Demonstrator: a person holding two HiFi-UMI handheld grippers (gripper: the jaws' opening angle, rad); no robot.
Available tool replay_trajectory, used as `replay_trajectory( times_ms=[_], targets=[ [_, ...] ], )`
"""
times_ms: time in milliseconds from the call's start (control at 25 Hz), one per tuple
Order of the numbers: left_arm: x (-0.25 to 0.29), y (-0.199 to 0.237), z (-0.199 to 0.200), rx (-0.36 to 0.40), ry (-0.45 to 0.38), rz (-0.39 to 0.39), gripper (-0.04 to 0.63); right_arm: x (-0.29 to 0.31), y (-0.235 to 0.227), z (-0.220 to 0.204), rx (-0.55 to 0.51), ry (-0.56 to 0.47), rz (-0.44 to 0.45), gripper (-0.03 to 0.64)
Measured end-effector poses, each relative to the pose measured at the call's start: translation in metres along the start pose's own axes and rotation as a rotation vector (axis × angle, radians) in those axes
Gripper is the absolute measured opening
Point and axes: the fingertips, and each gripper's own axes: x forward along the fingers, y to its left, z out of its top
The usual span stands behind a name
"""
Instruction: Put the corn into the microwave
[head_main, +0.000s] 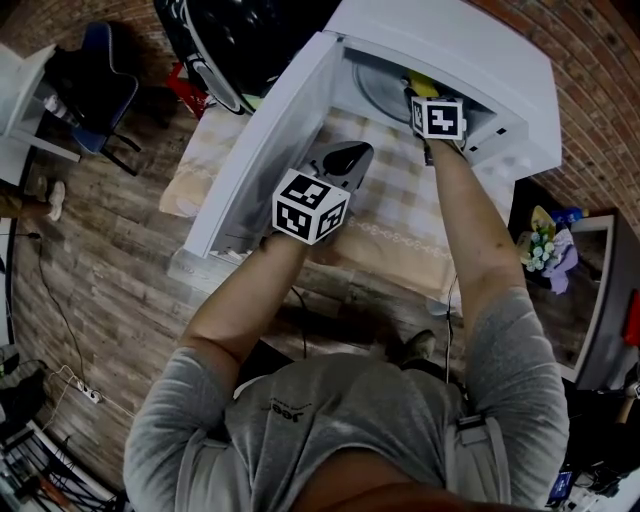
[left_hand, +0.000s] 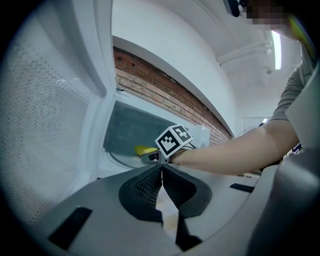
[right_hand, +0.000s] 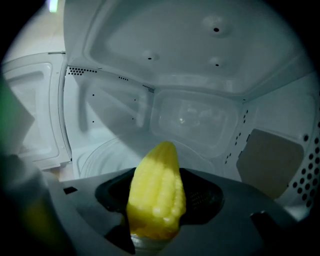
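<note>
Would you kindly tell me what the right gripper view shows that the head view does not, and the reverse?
Only the right gripper view: vent holes in the walls of the microwave, and kernels on the corn clamped in the right hand-held gripper. Only the head view: the left hand-held gripper by the open door, the person's arms, the checked cloth. Both: the corn inside the microwave.

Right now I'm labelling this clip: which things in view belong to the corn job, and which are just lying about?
Job in hand:
corn, gripped by the right hand-held gripper
microwave, its door open

Lying about:
blue chair
bunch of flowers
power strip
left hand-held gripper, shut and empty
</note>
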Motion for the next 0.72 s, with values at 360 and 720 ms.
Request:
replay_trajectory(
  times_ms=[360,720],
  targets=[
    [-0.0006,-0.0041,0.0004,0.006,-0.001,-0.006,0.023,0.0007,0.0001,-0.0006,0.003,0.009,-0.017,0.265],
    [-0.0036,-0.0047,0.0008,0.003,-0.005,-0.004,0.023,0.0014,-0.0024,-0.001,0.006,0.015,-0.023,0.291]
  ],
)
